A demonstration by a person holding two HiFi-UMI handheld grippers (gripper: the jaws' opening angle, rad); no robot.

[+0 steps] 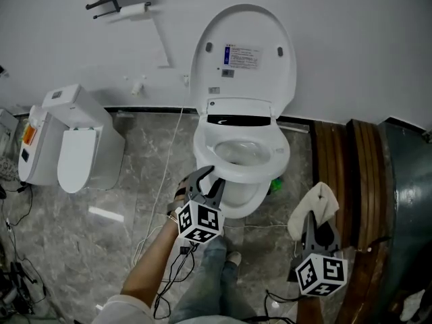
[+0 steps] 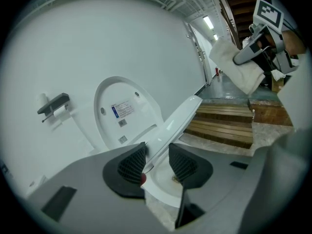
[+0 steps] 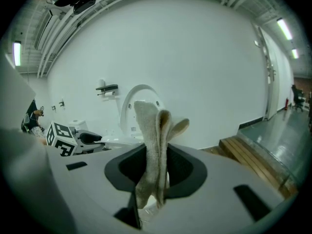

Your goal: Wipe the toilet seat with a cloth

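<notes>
1. We see the toilet seat (image 1: 271, 155) over the bowl (image 1: 244, 198), with the lid (image 1: 243, 52) standing open against the wall. In the left gripper view the seat's front rim (image 2: 178, 118) slants upward, so we judge it to be tilted off the bowl, not lying flat.
2. The left claw (image 1: 208, 181) is at the seat's front left edge. The rim runs between its jaws, and the ribbed pads (image 2: 131, 164) seem to pinch it from both sides.
3. The cloth (image 1: 316, 206) is well apart from the seat, to the right, above the floor beside the wooden platform (image 1: 337, 160). The right claw (image 1: 317, 229) is pressed together on it. In the right gripper view its folds (image 3: 153, 130) stand up out of the jaws.
4. No wiping has started, since the cloth touches nothing. We take this step to be positioning the seat with the left claw.
5. Next, we think, the seat must be settled flat or steadied. Then the right claw has to bring the cloth across to the ring and press a broad fold onto it. It should sweep around without letting the jaws themselves scrape the plastic.
6. The lid and the left claw leave little room, so the cloth should come in from the free right side.
</notes>
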